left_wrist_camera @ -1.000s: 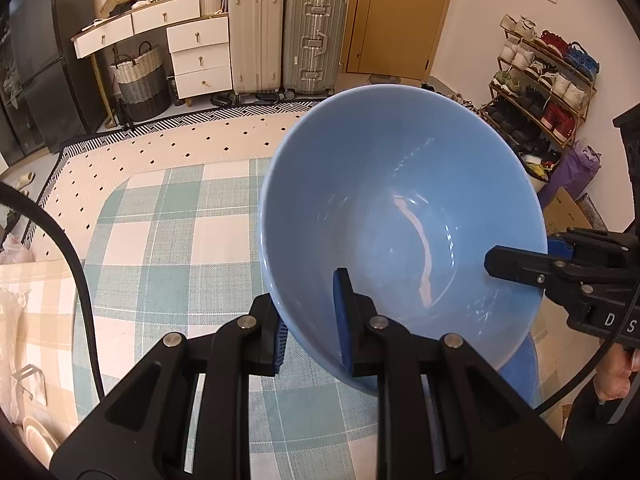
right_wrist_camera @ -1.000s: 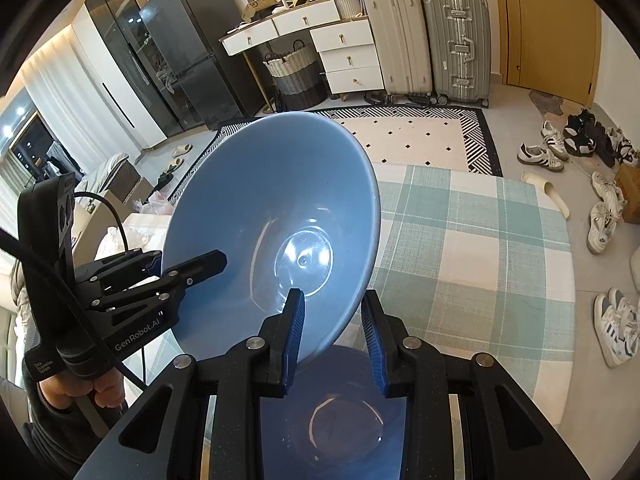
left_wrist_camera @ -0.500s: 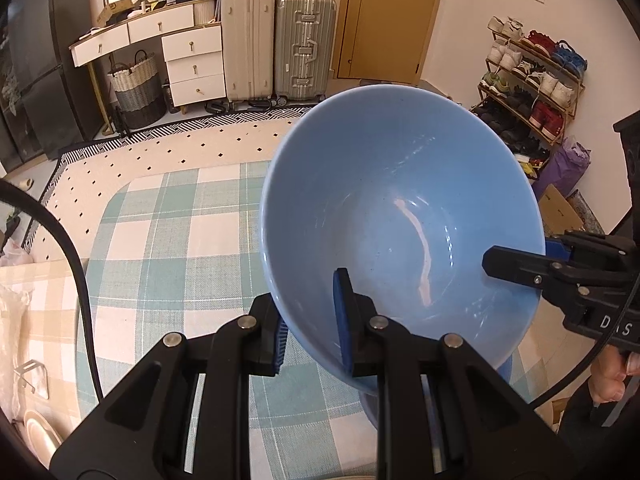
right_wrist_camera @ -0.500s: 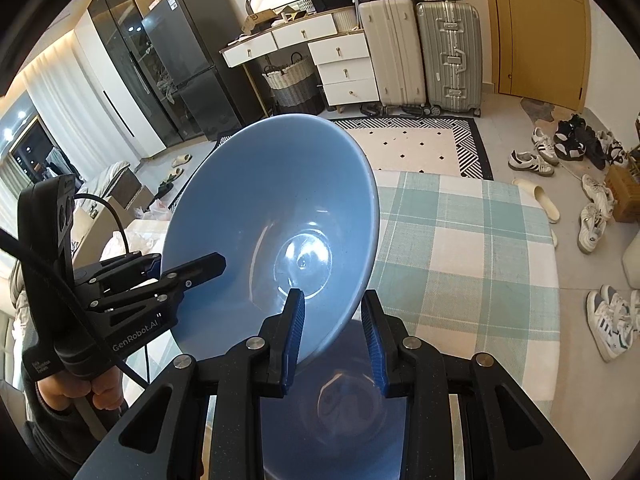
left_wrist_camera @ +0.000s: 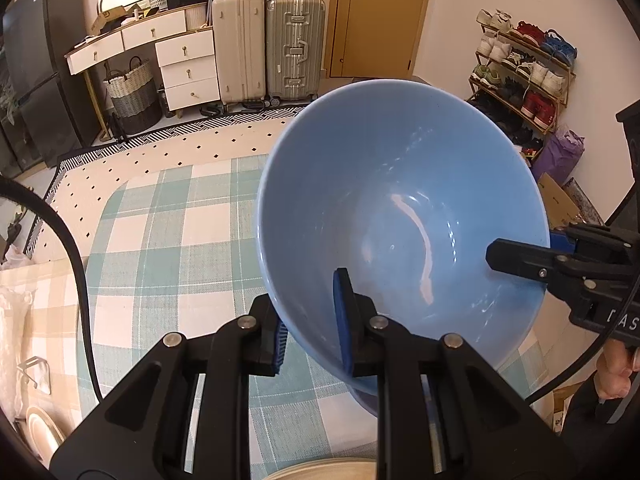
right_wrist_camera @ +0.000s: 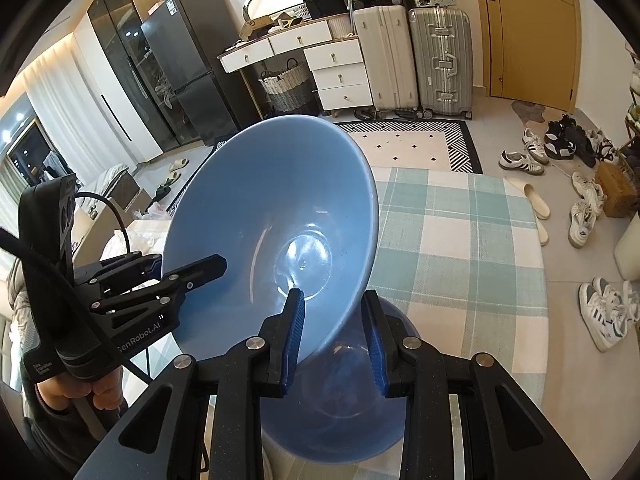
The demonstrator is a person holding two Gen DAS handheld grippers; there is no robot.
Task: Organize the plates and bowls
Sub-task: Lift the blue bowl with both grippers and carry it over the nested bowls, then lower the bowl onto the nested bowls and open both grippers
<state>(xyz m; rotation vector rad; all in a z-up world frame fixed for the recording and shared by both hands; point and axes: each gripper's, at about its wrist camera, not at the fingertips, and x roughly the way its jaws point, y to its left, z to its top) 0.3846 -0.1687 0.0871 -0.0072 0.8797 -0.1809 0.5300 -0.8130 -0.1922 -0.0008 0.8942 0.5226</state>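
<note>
A large blue bowl (left_wrist_camera: 400, 216) is held in the air above the checked tablecloth (left_wrist_camera: 168, 240), tilted. My left gripper (left_wrist_camera: 312, 320) is shut on its near rim. My right gripper (right_wrist_camera: 332, 336) is shut on the opposite rim of the same bowl (right_wrist_camera: 272, 232); it shows in the left wrist view (left_wrist_camera: 520, 260) at the right. A second blue bowl (right_wrist_camera: 340, 400) stands on the table directly below the held one; a sliver of it shows in the left wrist view (left_wrist_camera: 364, 396).
A cream plate rim (left_wrist_camera: 320, 472) lies at the near table edge. Another plate (left_wrist_camera: 40, 432) sits at the lower left beside a beige cloth. Suitcases, drawers, a shoe rack and loose shoes stand around the table.
Both grippers have lifted the blue bowl higher above the lower bowl, and the views have tilted up a little. The grips are unchanged.
</note>
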